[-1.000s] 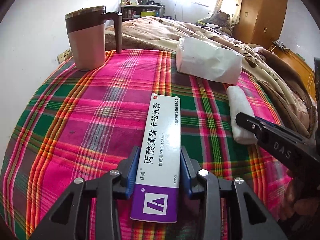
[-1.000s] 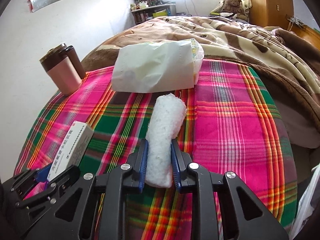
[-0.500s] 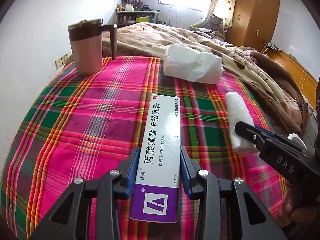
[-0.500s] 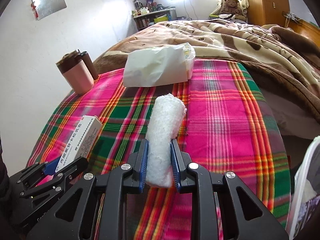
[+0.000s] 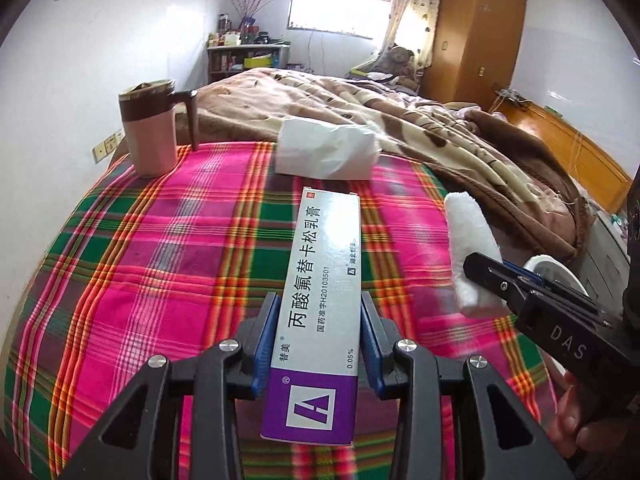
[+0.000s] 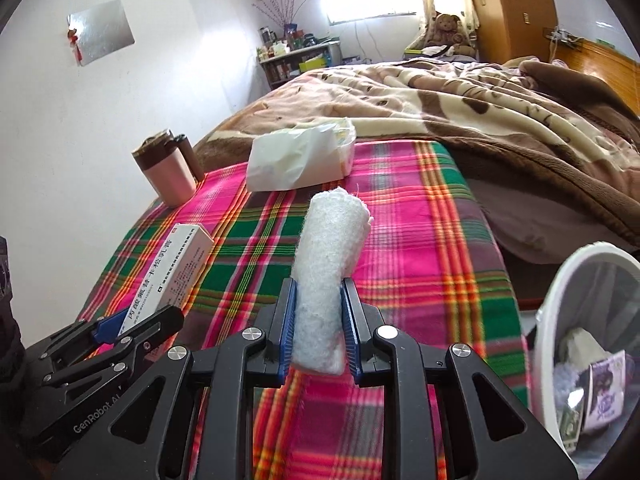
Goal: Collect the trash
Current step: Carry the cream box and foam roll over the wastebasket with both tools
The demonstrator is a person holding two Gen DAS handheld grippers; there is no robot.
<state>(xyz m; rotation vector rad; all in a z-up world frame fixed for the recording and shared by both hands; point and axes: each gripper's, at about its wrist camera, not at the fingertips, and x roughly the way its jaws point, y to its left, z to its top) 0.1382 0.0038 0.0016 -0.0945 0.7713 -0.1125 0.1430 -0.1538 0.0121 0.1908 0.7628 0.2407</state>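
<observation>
My left gripper is shut on a long white and purple ointment box and holds it above the plaid cloth. The box also shows in the right wrist view. My right gripper is shut on a white rolled towel, also lifted off the cloth. The towel shows in the left wrist view at the right. A white trash bin with several scraps inside stands low at the right.
A pink and brown mug stands at the far left of the cloth. A white tissue pack lies at the far edge. A brown blanketed bed lies behind. A wall runs along the left.
Both grippers have risen and pulled back with their loads. The cloth and mug look farther away, and the trash bin has come into the right wrist view.
</observation>
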